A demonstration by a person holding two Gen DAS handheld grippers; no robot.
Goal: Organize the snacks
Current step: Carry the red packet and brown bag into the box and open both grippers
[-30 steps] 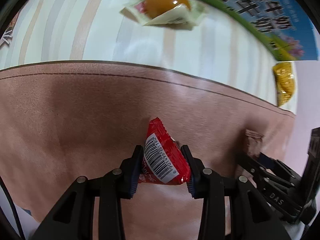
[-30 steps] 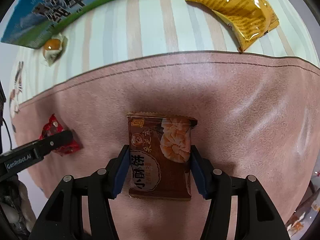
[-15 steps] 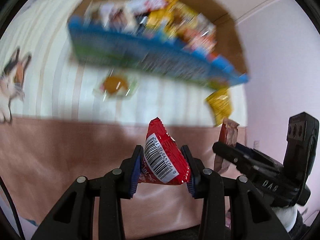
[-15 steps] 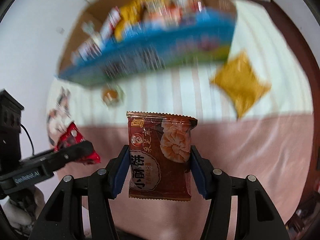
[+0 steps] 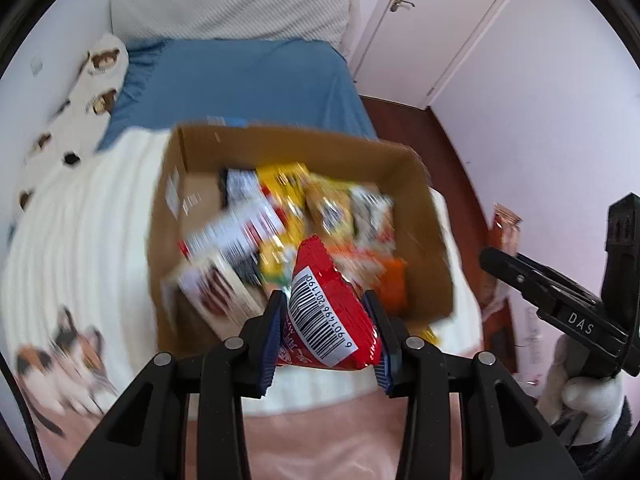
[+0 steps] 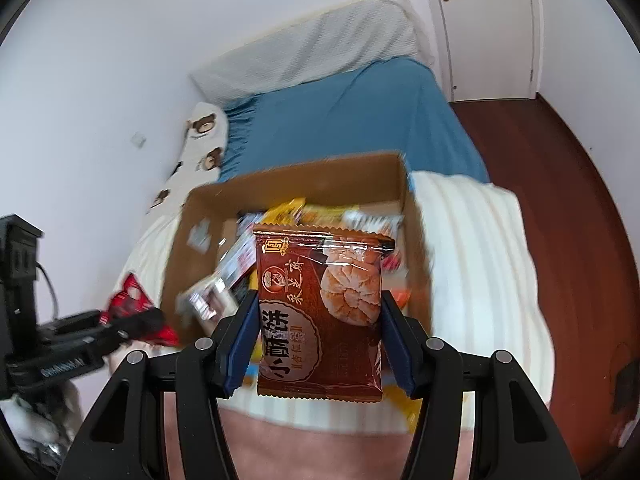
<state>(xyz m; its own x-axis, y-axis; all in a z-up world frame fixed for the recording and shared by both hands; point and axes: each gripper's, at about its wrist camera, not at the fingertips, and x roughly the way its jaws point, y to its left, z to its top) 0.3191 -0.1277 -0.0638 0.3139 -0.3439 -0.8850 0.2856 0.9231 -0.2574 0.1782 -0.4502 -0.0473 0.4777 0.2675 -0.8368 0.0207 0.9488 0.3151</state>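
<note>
Red foil, barcode side up, is what is pinched between the fingers of the left gripper point(image 5: 326, 330): the small red snack packet point(image 5: 326, 312) is clamped tightly from both sides, its tip pointing toward 12 o'clock. A brown pastry packet point(image 6: 320, 316) is held upright between the blue pads of the right gripper point(image 6: 318, 340), whose fingers are closed partway onto its two side edges. Both packets are carried in the air in front of an open cardboard box point(image 6: 296, 178), seen at 12 o'clock in each wrist view and already crowded with blurred yellow, white and orange snack packs. The box is set on a cream striped blanket point(image 6: 472, 248) on the bed, with a blue sheet point(image 6: 352, 120) beyond it. In the left wrist view the right gripper is seen at 3 o'clock, held by a white-gloved hand point(image 5: 584, 400)
</note>
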